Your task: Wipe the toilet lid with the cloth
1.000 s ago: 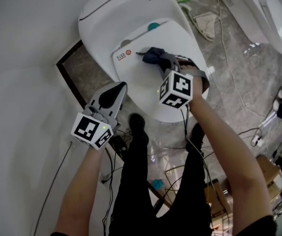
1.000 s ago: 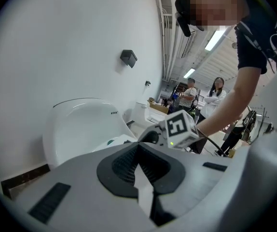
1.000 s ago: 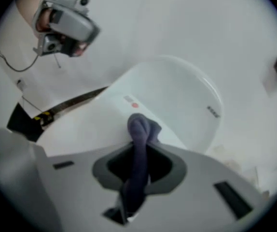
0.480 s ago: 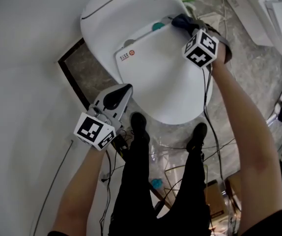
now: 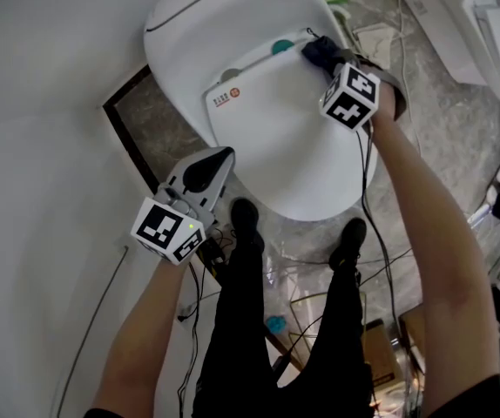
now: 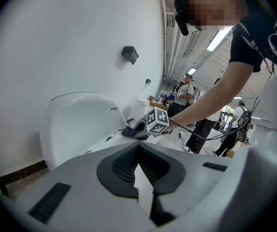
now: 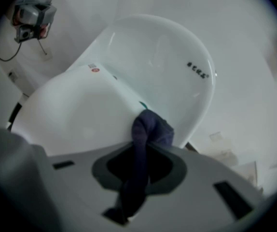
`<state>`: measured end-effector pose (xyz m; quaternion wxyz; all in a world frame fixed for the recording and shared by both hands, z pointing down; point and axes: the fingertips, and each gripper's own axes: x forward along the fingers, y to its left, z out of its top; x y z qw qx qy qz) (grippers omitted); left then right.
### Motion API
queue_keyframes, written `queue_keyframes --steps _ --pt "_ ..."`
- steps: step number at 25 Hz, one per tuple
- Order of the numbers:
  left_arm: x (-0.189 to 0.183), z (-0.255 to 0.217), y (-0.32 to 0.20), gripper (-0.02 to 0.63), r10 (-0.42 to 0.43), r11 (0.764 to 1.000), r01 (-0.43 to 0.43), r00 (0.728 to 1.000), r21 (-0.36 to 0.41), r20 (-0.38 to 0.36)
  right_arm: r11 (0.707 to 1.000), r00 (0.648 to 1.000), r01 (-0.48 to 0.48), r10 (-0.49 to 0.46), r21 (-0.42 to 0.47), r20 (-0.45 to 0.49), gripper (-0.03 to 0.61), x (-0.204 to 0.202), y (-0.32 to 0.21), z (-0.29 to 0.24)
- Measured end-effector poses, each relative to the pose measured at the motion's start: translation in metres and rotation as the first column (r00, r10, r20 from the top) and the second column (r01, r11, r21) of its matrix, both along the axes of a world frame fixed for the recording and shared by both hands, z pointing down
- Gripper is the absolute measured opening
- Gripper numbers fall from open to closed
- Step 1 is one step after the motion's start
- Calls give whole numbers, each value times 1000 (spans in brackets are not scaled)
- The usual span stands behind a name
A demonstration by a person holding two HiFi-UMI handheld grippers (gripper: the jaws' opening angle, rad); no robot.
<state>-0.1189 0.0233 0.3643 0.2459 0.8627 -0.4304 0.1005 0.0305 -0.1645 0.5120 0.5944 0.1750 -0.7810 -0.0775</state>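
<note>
The white toilet lid [image 5: 293, 138] lies shut in the middle of the head view. My right gripper [image 5: 327, 59] is at the lid's far right corner, shut on a dark blue cloth [image 5: 318, 52] that presses on the lid beside the green button. The right gripper view shows the cloth [image 7: 148, 129] bunched between the jaws against the lid [image 7: 76, 115]. My left gripper [image 5: 221, 158] hangs shut and empty off the lid's near left side, above the floor. Its own view looks across at the cloth [image 6: 132, 131] and the right gripper's marker cube.
The toilet's rounded tank [image 5: 224, 11] stands against the white wall. Cables [image 5: 398, 68] trail over the marble floor to the right, near another white toilet [image 5: 494, 24]. The person's shoes [image 5: 246, 220] stand at the bowl's front. People stand far off in the left gripper view.
The right gripper swept the cloth from the lid's middle to its far right corner, then drew back slightly along the edge. The left gripper has barely moved.
</note>
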Motion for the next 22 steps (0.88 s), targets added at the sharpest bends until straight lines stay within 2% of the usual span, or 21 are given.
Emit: queue_keyframes --steps 4,15,22 --pt "-3 -1 -2 15 -11 1000 11 1000 3 4 1000 1000 -20 20 -6 11 66 -3 11 0" --pt "12 -4 0 15 -7 1000 7 1000 17 2 999 999 41 -42 22 22 66 -16 57 -5" --pt "22 -3 1 15 -4 1000 4 1000 17 -2 998 997 69 -69 10 26 66 -23 89 -5"
